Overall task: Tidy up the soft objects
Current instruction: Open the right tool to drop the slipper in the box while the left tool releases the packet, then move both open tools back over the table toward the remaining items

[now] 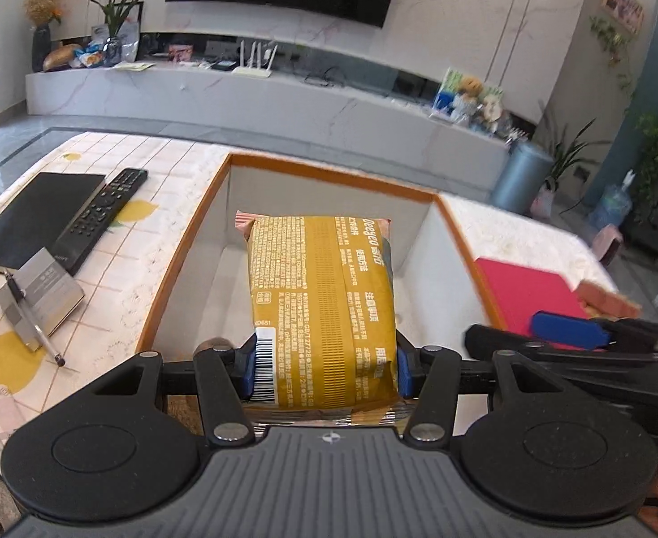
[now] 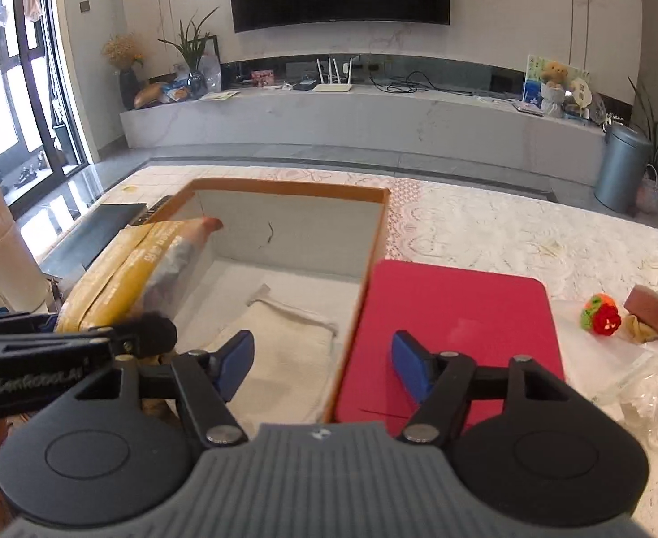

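Observation:
My left gripper (image 1: 324, 370) is shut on a yellow soft pack of tissues (image 1: 322, 309) and holds it over the open orange-rimmed white box (image 1: 181, 251). The pack also shows at the left of the right wrist view (image 2: 123, 273), above the box's left side. My right gripper (image 2: 322, 365) is open and empty, straddling the box's right wall (image 2: 356, 314), above a folded white cloth (image 2: 279, 349) lying in the box and a red lid (image 2: 459, 314) beside it. Its blue finger shows in the left wrist view (image 1: 569, 336).
Left of the box lie a TV remote (image 1: 100, 215), a black pad (image 1: 37, 219), a small notebook with a pen (image 1: 37, 300). Right of the red lid are a small crocheted toy (image 2: 600, 316), a brown block (image 2: 656, 318) and clear plastic wrap (image 2: 656, 381). A white bottle (image 2: 6, 260) stands at far left.

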`<state>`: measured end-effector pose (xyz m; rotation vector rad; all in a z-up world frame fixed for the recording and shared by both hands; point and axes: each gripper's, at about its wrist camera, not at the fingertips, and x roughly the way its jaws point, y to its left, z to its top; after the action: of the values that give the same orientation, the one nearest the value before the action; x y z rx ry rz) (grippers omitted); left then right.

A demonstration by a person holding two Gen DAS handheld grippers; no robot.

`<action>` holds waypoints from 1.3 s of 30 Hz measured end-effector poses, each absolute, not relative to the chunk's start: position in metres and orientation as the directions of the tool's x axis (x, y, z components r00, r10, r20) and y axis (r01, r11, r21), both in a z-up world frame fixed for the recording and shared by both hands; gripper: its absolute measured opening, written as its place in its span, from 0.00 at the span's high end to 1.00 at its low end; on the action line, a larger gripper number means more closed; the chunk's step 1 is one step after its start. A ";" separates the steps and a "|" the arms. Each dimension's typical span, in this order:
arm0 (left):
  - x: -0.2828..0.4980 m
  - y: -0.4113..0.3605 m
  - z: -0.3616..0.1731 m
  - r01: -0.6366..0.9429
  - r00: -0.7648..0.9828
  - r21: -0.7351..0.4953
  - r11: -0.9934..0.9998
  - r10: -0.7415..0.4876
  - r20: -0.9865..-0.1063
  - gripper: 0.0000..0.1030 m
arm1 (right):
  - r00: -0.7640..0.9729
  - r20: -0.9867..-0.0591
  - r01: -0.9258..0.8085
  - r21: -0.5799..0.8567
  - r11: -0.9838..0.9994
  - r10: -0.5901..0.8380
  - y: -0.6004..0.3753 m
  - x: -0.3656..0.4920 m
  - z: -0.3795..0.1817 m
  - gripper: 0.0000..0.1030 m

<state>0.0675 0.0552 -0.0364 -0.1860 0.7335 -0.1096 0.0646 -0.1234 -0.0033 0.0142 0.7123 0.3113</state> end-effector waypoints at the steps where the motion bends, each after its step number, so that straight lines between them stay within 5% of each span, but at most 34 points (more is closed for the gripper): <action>1: 0.069 0.054 -0.039 0.026 0.731 -0.200 0.979 -0.155 -0.665 0.41 | 0.706 -0.637 -0.289 0.142 0.947 0.311 -0.127 0.064 -0.003 0.34; 12: 0.072 0.044 -0.055 0.009 0.688 -0.146 0.989 -0.112 -0.717 0.37 | 0.703 -0.628 -0.331 0.125 0.935 0.333 -0.119 0.059 -0.005 0.32; 16: 0.067 0.042 -0.050 0.001 0.734 -0.129 0.992 -0.088 -0.674 0.15 | 0.716 -0.625 -0.310 0.116 0.944 0.312 -0.120 0.058 -0.005 0.32; 21: 0.059 0.045 -0.041 -0.059 0.779 -0.117 0.991 -0.027 -0.627 0.05 | 0.723 -0.622 -0.290 0.121 0.949 0.300 -0.124 0.055 -0.005 0.32; 39: 0.051 0.083 -0.009 -0.178 0.758 -0.190 0.965 0.011 -0.652 0.05 | 0.642 -0.649 -0.432 0.132 0.892 0.407 -0.091 0.045 0.013 0.27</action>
<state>0.0511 0.0828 -0.0091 -0.2484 0.7051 0.1045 0.0449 -0.0906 0.0126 -0.0367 0.7305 0.4784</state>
